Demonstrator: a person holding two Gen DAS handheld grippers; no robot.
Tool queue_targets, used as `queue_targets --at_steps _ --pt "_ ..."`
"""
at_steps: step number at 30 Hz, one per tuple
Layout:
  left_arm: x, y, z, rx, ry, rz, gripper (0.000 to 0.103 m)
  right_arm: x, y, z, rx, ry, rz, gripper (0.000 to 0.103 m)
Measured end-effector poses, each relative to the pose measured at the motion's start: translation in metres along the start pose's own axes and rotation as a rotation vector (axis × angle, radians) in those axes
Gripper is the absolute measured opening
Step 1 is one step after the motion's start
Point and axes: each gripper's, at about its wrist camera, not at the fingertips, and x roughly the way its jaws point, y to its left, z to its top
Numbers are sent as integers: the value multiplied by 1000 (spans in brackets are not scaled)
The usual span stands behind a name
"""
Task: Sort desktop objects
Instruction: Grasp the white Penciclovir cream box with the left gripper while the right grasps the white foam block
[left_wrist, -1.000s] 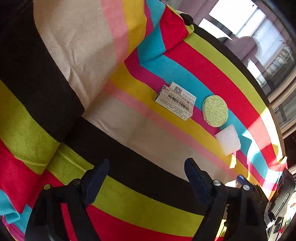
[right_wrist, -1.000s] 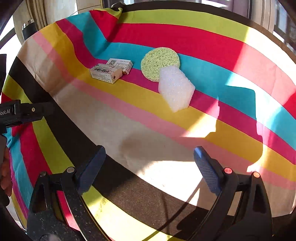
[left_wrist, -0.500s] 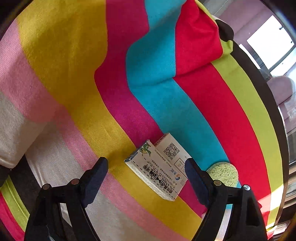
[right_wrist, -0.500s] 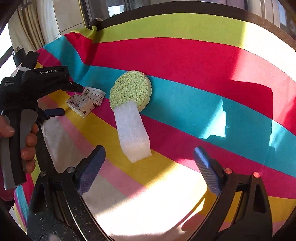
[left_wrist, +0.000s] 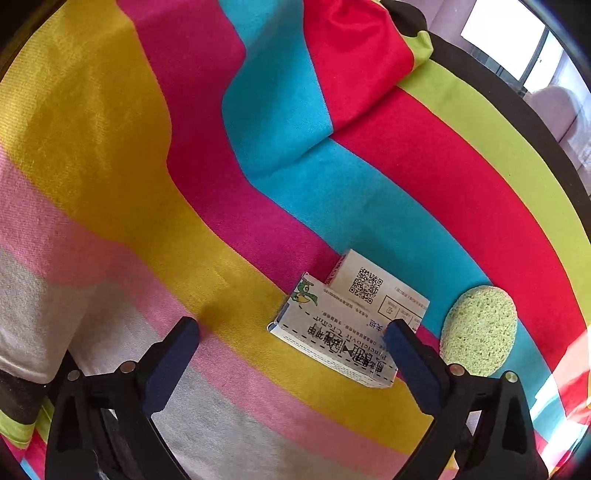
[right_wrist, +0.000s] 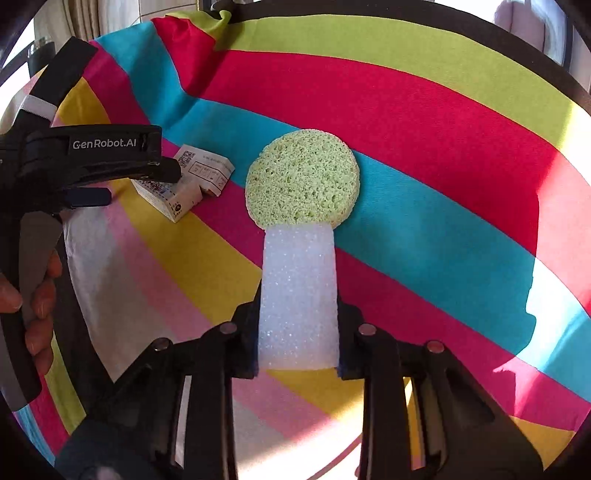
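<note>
Two small printed boxes lie side by side on the striped cloth, the nearer one (left_wrist: 332, 332) with a green figure, the farther one (left_wrist: 376, 291) with a QR code. My left gripper (left_wrist: 291, 343) hangs just over them, its jaws opening wide; the right fingertip (left_wrist: 406, 350) overlaps the nearer box's end and nothing is gripped. A round green sponge (right_wrist: 303, 177) lies to the right of the boxes. A white foam block (right_wrist: 299, 295) reaches from the sponge's near edge back between my right gripper's (right_wrist: 298, 339) jaws, which are closing with both pads against its sides.
The striped cloth (left_wrist: 110, 147) covers the whole table and rises in a fold (left_wrist: 351, 55) at the back. The dark table edge (left_wrist: 517, 110) curves along the far right, with windows beyond. A person's hand (right_wrist: 33, 295) holds the left gripper (right_wrist: 136, 184) beside the boxes (right_wrist: 173, 195).
The left gripper travelled forward over the cloth to the two boxes and its jaws widened. The right gripper advanced to the white foam block and closed from wide open onto its sides.
</note>
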Motion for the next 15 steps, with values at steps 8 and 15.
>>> queue_targets --at_steps 8,15 --pt "6 -8 -3 -104 12 45 100 -32 14 -29 -2 1 -29 31" --pt "-13 -23 -40 74 146 80 103 -60 17 -51 18 1 -7 33"
